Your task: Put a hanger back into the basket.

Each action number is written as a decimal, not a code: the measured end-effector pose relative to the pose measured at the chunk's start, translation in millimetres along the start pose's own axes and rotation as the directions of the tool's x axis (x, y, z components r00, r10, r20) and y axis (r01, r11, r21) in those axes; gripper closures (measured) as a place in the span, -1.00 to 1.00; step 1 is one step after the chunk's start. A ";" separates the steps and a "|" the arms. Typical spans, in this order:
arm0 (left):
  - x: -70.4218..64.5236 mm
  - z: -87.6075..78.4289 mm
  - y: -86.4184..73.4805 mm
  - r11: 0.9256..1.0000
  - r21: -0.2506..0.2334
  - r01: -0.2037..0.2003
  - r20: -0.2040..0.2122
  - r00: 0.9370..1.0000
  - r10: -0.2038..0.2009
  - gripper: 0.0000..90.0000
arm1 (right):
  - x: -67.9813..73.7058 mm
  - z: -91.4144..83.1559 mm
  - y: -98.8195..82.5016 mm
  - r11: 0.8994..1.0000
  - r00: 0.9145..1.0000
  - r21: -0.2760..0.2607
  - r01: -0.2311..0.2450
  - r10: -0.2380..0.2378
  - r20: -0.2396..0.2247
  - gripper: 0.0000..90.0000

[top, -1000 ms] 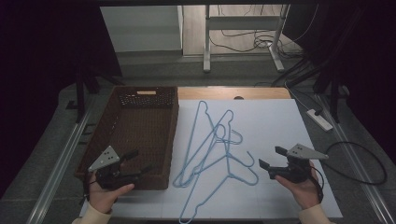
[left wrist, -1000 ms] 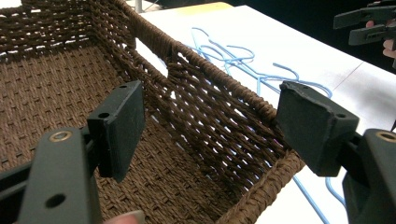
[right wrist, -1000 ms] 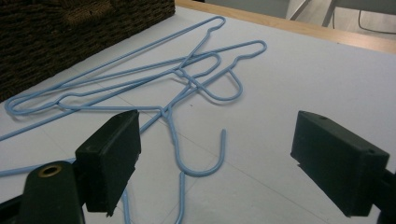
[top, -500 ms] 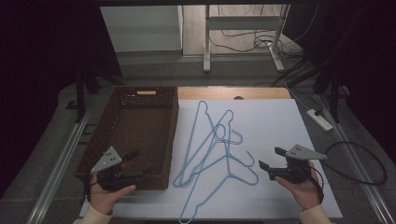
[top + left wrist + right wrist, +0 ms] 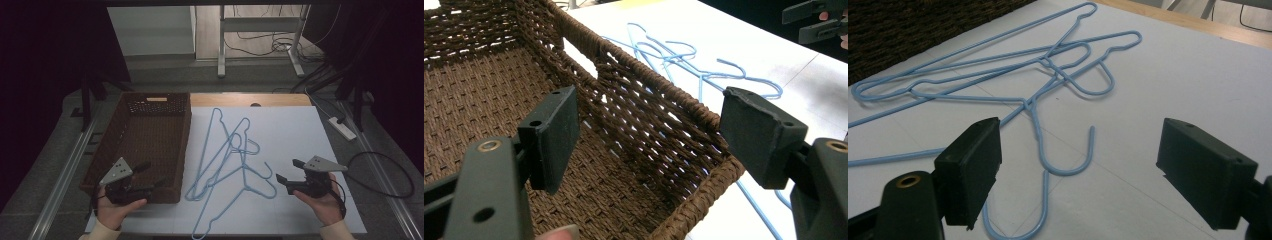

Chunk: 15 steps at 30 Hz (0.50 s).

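Several blue wire hangers (image 5: 243, 171) lie tangled on the white sheet (image 5: 300, 130), just right of a brown wicker basket (image 5: 184, 145). A hand holds my left gripper (image 5: 154, 175) open over the basket's near right corner. In the left gripper view its jaws (image 5: 651, 135) frame the basket's right wall (image 5: 634, 115), with the hangers (image 5: 704, 75) beyond. My right gripper (image 5: 286, 170) is open at the sheet's near right and points left at the hangers. In the right gripper view its jaws (image 5: 1083, 165) stand wide above two hooks (image 5: 1037, 125), touching nothing.
The basket holds nothing that I can see. A strip of wooden tabletop (image 5: 250, 100) shows behind the sheet. On the floor lie a power strip (image 5: 341, 128) and cables (image 5: 385, 172) at the right, and desk legs (image 5: 221, 45) stand behind.
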<state>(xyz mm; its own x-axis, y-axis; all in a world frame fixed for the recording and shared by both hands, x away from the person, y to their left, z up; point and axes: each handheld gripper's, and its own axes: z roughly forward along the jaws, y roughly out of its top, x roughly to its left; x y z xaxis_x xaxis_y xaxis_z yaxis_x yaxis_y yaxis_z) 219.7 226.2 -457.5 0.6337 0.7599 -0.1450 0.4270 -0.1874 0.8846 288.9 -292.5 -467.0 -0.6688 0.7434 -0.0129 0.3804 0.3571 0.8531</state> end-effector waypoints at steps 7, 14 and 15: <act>-1.3 0.3 1.9 1.000 0.004 -0.004 0.002 1.000 0.004 -0.44 | 2.1 1.0 5.5 1.000 1.000 0.009 0.023 -0.023 -0.005 -0.57; -1.2 2.0 2.6 1.000 0.013 -0.003 0.003 1.000 0.003 -0.44 | 2.4 5.0 12.1 0.999 0.999 0.027 0.039 -0.039 -0.007 -0.57; -0.9 2.2 2.6 1.000 0.015 -0.004 0.002 1.000 0.004 -0.44 | 2.0 7.0 16.0 0.998 0.999 0.040 0.044 -0.043 -0.012 -0.57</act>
<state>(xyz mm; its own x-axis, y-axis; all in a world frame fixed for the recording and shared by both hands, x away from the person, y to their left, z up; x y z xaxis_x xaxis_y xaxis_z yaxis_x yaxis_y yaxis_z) 221.7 223.7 -456.0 0.6368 0.7578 -0.1423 0.4339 -0.1996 0.8785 298.1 -281.4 -457.0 -0.6921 0.7205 -0.0435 0.3762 0.4115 0.8301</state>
